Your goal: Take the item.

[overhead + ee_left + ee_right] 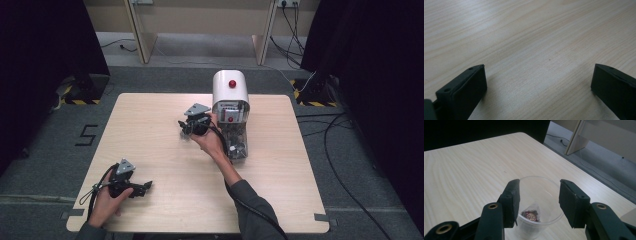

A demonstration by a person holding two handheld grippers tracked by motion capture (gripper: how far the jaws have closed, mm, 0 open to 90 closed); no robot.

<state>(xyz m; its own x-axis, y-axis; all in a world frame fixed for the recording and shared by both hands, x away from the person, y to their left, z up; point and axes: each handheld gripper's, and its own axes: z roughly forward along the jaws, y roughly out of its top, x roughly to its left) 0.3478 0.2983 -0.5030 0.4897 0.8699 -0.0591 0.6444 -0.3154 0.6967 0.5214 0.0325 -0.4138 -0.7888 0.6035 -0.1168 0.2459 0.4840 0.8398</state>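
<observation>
noting: one moment at a pale wooden tabletop (165, 165), two hand-held claws in use
right claw (539, 200): jaws stand on either side of a clear plastic cup (541, 195), parted wider than its rim; the left pad looks close against the wall, the right pad stands off it, so no squeeze on the cup
right claw, high view (186, 126): near the middle of the tabletop, just left of a white dispenser (230, 90)
cup: upright on the tabletop, open mouth up, between the right claw's jaws
cup contents: a small dark red packet (531, 214) with a round label lies at the bottom; print too small to read
dispenser: white rounded housing with a red knob on top, clear front part below, standing at the far middle of the tabletop
left claw (537, 85): jaws wide apart over bare wood, nothing between them
left claw, high view (145, 187): at the near left corner of the tabletop, well apart from the cup
hands: each grips its own claw's body; a dark sleeve on the right arm
</observation>
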